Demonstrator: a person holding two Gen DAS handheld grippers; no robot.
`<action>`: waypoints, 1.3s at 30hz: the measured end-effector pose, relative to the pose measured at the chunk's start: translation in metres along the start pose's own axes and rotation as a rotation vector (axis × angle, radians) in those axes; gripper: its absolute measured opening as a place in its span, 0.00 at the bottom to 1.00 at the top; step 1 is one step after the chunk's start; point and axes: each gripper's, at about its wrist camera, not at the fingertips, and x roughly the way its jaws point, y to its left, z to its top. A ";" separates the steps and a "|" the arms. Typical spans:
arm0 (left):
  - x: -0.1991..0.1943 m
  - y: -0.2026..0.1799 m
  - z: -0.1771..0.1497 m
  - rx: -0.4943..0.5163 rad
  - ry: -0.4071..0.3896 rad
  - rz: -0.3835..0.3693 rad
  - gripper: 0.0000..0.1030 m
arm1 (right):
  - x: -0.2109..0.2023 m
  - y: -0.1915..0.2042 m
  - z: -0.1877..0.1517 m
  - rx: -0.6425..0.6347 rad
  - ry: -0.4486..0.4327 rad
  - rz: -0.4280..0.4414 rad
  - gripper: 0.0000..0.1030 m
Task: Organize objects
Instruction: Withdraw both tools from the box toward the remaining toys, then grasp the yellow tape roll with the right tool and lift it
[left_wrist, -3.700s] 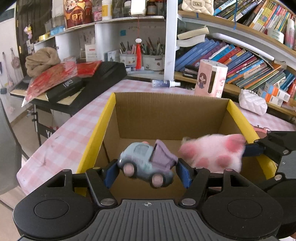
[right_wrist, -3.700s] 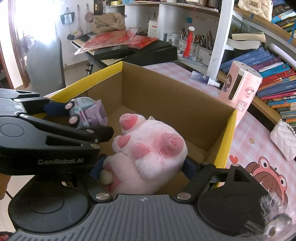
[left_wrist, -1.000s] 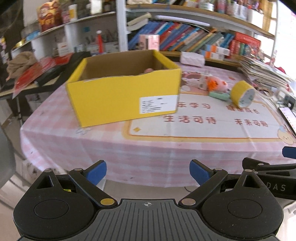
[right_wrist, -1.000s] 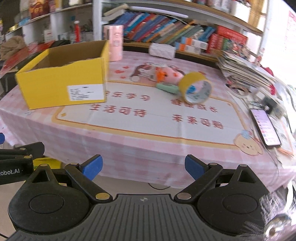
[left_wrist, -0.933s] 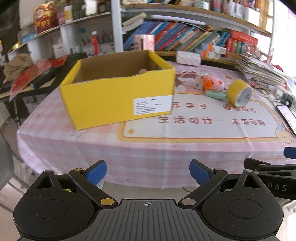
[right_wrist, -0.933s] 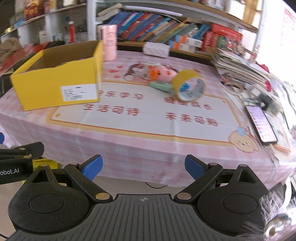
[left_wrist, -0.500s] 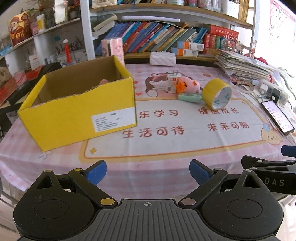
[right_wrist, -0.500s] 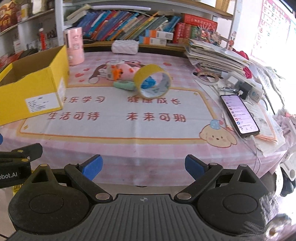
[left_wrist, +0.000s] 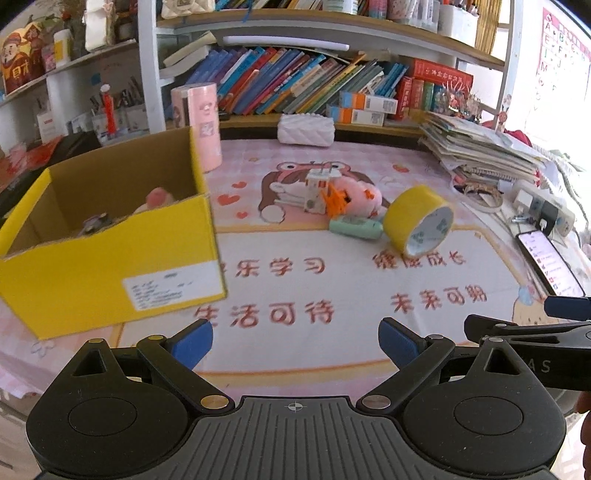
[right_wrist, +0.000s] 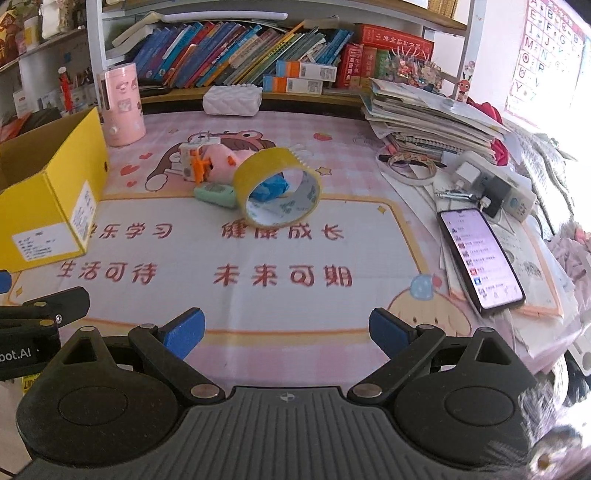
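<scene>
The box (left_wrist: 110, 254), yellow cardboard with an open top and a white label on its near side, stands at the left of the bench (left_wrist: 354, 295), and a pink plush toy (left_wrist: 159, 195) shows inside it beside a small greyish toy that is too blurred to make out. Behind the box's far corner a pink cylinder (left_wrist: 195, 125) stands upright. Toward the middle of the bench, on the printed mat, lies a cluster still outside the box: a white and orange toy (left_wrist: 319, 192) touching a pink plush (left_wrist: 360, 197), a mint-green case (left_wrist: 354, 227) lying just in front of them, and a roll of yellow tape (left_wrist: 419, 225) on its edge, touching the case's right end. In the right wrist view something blue shows through the roll's hole. A white quilted pouch (left_wrist: 306, 129) sits at the back by the bookshelf. Further right are a stack of papers (right_wrist: 428, 114), a charger block (right_wrist: 498, 188) and a lit phone (right_wrist: 480, 258) lying flat. The left gripper (left_wrist: 295, 336) hangs over the near edge with its fingers wide and nothing between them; the right gripper (right_wrist: 286, 326) is beside it, fingers equally wide and empty.
</scene>
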 end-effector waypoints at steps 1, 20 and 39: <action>0.002 -0.003 0.003 0.000 -0.003 0.002 0.95 | 0.003 -0.002 0.003 -0.001 -0.002 0.002 0.93; 0.039 -0.034 0.035 -0.033 0.001 0.087 0.95 | 0.053 -0.038 0.049 -0.055 -0.015 0.097 0.94; 0.074 -0.045 0.052 -0.027 0.058 0.167 0.95 | 0.115 -0.038 0.099 -0.068 -0.033 0.217 1.00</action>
